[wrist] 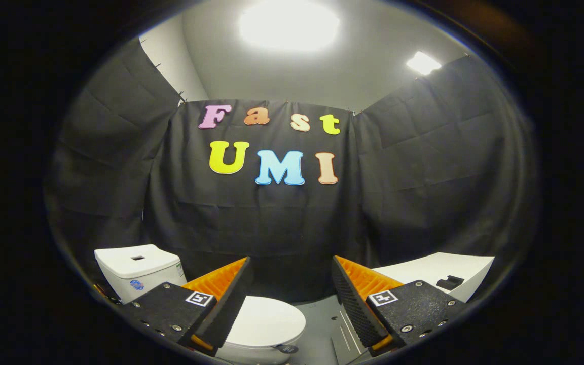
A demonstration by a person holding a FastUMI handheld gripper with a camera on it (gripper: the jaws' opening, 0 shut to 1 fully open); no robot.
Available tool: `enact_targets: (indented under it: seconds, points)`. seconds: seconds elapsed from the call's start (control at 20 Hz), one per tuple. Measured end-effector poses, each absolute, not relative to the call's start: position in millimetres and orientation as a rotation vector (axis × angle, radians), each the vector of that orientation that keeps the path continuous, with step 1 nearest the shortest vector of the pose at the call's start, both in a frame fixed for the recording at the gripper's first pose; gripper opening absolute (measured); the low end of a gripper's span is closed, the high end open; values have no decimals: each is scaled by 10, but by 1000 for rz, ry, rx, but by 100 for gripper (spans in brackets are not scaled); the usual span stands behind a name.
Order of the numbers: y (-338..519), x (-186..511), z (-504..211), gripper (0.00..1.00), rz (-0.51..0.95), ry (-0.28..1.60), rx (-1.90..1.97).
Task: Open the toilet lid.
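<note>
nothing of the job looks done yet: the toilet lid (266,320) lies flat and closed on the bowl, low between and just beyond the fingers and nearer the left one, while the gripper (289,296) hangs above it with its fingers spread wide and nothing between them. the whole lift is left, beginning with getting down to the lid's front lip. the left finger hides the lid's near left part, the cistern (137,269) behind is partly cut off, and the white unit (439,274) past the right finger is hard to name.
</note>
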State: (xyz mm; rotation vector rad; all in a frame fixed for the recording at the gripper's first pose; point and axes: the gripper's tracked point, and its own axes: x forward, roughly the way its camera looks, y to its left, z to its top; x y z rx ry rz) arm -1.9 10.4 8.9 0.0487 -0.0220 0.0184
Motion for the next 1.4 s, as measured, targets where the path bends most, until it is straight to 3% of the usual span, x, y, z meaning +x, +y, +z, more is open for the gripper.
enact_targets:
  seconds: [0.5,1.4]
  points:
    - [528,74,49,95,120,20,271]
    - [485,197,-1182,96,53,331,732]
